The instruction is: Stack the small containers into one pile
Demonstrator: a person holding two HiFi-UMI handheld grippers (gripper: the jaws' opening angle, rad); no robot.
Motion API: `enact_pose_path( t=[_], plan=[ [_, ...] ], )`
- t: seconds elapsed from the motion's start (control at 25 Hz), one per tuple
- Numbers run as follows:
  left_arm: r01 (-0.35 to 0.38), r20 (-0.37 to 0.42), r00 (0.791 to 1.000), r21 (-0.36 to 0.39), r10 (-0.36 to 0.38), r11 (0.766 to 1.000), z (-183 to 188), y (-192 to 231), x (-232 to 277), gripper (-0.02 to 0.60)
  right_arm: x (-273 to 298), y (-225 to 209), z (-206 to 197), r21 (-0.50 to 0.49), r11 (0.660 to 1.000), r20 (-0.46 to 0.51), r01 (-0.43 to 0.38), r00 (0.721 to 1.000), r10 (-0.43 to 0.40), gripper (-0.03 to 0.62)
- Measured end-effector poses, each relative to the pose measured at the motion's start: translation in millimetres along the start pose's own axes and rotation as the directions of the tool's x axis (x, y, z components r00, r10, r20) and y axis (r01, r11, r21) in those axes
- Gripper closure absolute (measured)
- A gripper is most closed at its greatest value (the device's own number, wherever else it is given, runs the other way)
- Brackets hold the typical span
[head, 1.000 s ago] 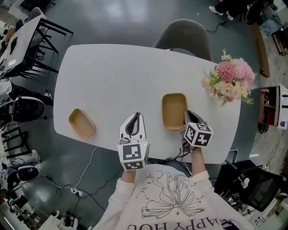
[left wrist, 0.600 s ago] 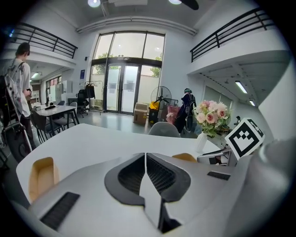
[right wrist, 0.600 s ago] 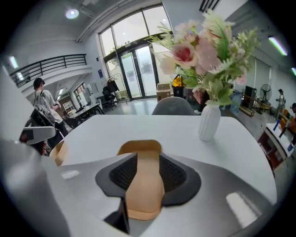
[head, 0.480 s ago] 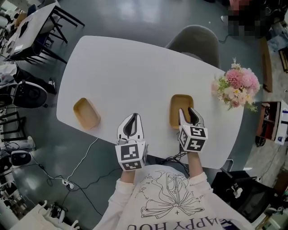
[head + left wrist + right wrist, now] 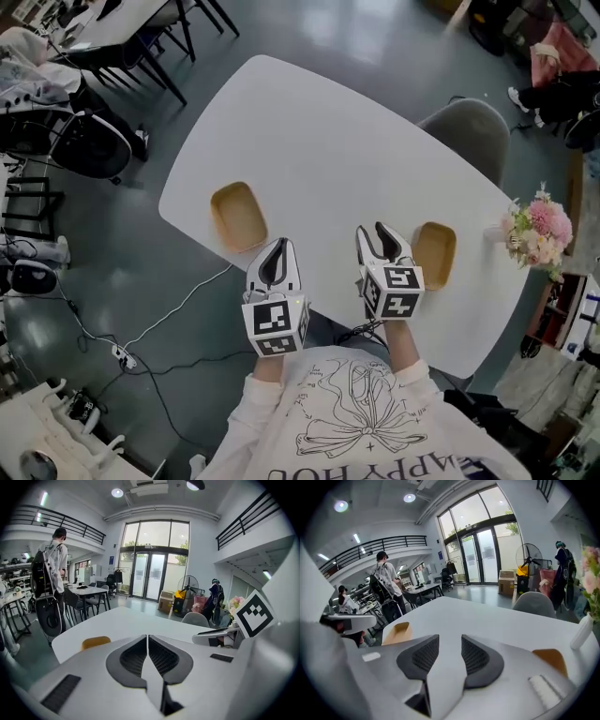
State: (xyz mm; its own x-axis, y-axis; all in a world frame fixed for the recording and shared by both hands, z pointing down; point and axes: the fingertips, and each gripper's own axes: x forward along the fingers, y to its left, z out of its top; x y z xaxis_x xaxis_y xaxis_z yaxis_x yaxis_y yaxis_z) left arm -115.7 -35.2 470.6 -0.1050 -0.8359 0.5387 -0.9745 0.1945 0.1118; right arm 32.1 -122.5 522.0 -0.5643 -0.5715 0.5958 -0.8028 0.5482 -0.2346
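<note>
Evidently nothing is stacked: left container [image 5: 236,217] and right container [image 5: 434,254] are set apart; right tongs [image 5: 380,242] are just parted, empty; left tongs [image 5: 275,253] are pressed together.

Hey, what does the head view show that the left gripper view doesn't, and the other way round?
Only the head view shows the right-hand container and the cable trailing across the floor. Only the left gripper view shows the glass doors, a standing fan and a person with a backpack. Both show the white table, the left-hand container, the flowers and the left gripper, its jaws together with nothing between them.
</note>
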Motion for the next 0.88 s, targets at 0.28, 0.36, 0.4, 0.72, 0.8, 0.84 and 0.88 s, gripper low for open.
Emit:
enact_pose_path(
  t=[0.28,0.36,0.4,0.72,0.8,0.84,0.88],
  plan=[
    [-0.038,0.005,0.999,-0.052,0.038,0.998,11.7,113.2,-7.0,0.565,55.8,111.9,3.5,-0.045,0.996,-0.05,-0.072,0.996,0.07,0.436],
    [-0.056,0.001,0.998,-0.065,0.056,0.996,12.8,129.7,-8.2,0.565,66.3,126.1,4.2,-0.055,0.994,-0.072,-0.094,0.993,0.09,0.436],
    [-0.064,-0.001,0.998,-0.073,0.064,0.995,12.8,136.1,-8.7,0.565,71.1,131.2,4.2,-0.059,0.993,-0.082,-0.102,0.992,0.097,0.436],
    [-0.109,-0.035,0.994,-0.141,0.105,0.984,-5.4,201.5,-12.9,0.565,115.2,187.2,-16.6,-0.084,0.985,-0.177,-0.153,0.975,0.136,0.437],
    [-0.116,-0.043,0.993,-0.156,0.111,0.981,-10.5,211.0,-13.1,0.565,124.4,195.7,-23.4,-0.087,0.983,-0.201,-0.162,0.969,0.142,0.438],
    [-0.119,-0.047,0.993,-0.164,0.113,0.979,-13.2,215.8,-13.9,0.565,129.0,199.9,-26.9,-0.088,0.982,-0.212,-0.164,0.967,0.143,0.444],
    [-0.121,-0.051,0.992,-0.17,0.114,0.978,-16.2,220.8,-14.9,0.565,133.4,204.1,-30.9,-0.09,0.982,-0.223,-0.165,0.964,0.142,0.447]
  ],
)
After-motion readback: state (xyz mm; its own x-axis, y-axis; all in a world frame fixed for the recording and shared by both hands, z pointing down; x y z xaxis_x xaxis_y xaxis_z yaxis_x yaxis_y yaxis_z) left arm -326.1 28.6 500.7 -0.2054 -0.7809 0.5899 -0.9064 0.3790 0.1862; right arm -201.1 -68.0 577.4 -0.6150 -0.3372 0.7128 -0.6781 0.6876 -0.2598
